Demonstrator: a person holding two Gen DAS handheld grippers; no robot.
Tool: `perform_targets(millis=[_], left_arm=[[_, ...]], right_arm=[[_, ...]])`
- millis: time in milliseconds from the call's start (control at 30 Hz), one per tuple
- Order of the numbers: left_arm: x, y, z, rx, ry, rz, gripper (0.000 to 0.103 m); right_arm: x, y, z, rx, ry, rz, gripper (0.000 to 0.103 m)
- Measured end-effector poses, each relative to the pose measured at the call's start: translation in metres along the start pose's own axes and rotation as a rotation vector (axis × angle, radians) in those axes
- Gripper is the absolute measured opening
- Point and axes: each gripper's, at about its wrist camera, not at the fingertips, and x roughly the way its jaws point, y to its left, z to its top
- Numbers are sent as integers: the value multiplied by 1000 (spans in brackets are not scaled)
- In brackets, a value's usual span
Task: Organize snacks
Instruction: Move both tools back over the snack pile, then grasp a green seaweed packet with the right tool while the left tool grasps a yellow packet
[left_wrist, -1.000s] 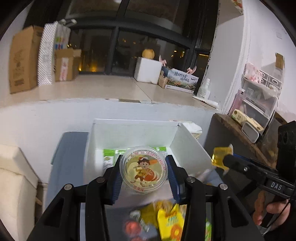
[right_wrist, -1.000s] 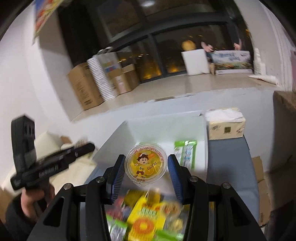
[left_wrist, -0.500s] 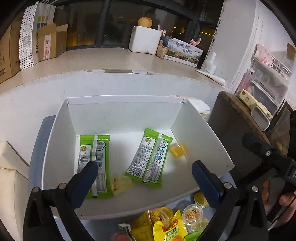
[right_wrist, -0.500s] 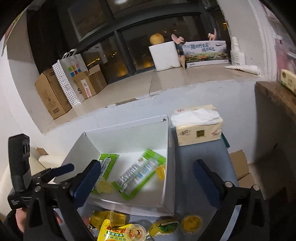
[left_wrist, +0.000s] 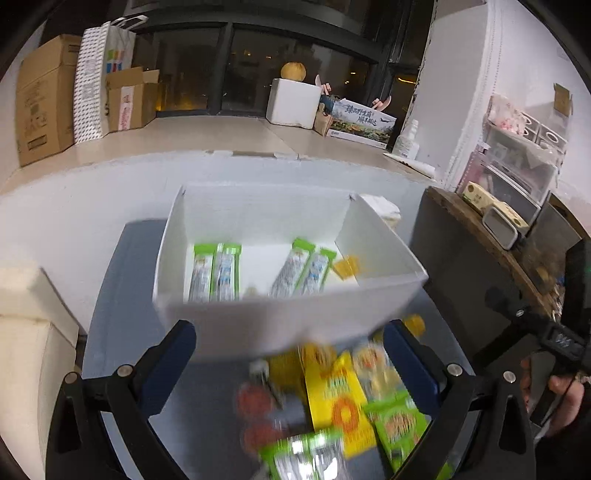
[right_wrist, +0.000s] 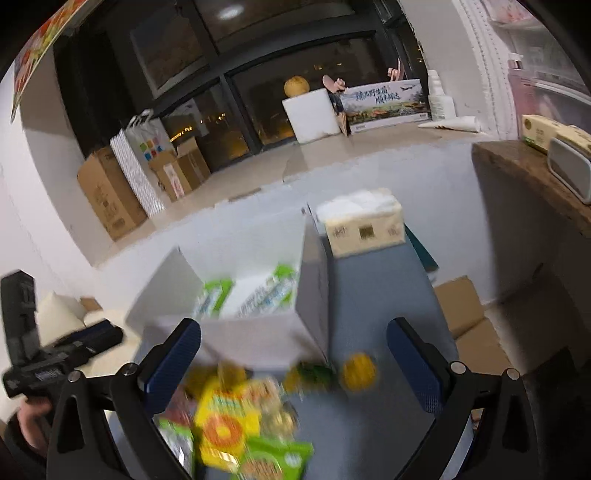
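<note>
Both tongs stand wide open and hold nothing. The left gripper (left_wrist: 290, 354) hangs over the near wall of the box and the heap of snacks, its blue-padded fingers (left_wrist: 168, 363) well apart on either side. The right gripper (right_wrist: 293, 354) hovers the same way, with the snack heap between and below its spread fingers (right_wrist: 173, 356). Each view also shows the other tool at its edge, held in a hand.

The blue-grey table (left_wrist: 122, 295) carries everything. On it stands the white box (left_wrist: 288, 317), open at the top, against the pale wall at the back. Just beside the box's right side sits a tissue pack (right_wrist: 364, 227), touching or nearly touching it; which one cannot be told.

Inside the box lie two twin green snack packs: the left pair (left_wrist: 216, 273) lies straight, and the right pair (left_wrist: 303, 271) is tilted, its top leaning right. A small yellow jelly piece (left_wrist: 346, 266) lies near the box's right wall, just beside the tilted pair.

In front of the box, on the table, is the loose pile, blurred by motion. A yellow packet (left_wrist: 338, 398) with an orange ring lies in the middle, green bags (left_wrist: 397, 424) to its right and near side, and red pieces (left_wrist: 255, 402) to its left. A small round yellow cup (right_wrist: 358, 371) sits apart at the pile's right edge, near the box's front right corner.
</note>
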Motion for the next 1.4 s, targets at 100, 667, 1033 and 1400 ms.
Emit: perform_targets(millis=[100, 667, 1033, 1400], left_arm=[[-19, 2, -41, -38, 5, -10, 103], [-41, 9, -135, -174, 105, -9, 103], [-37, 25, -140, -198, 129, 12, 103], [9, 23, -89, -127, 134, 4, 103]], right_arm=[[-6, -2, -33, -31, 23, -9, 103], [73, -9, -41, 75, 151, 37, 103], [138, -25, -31, 209, 270, 27, 52], [59, -12, -31, 114, 120, 105, 52]])
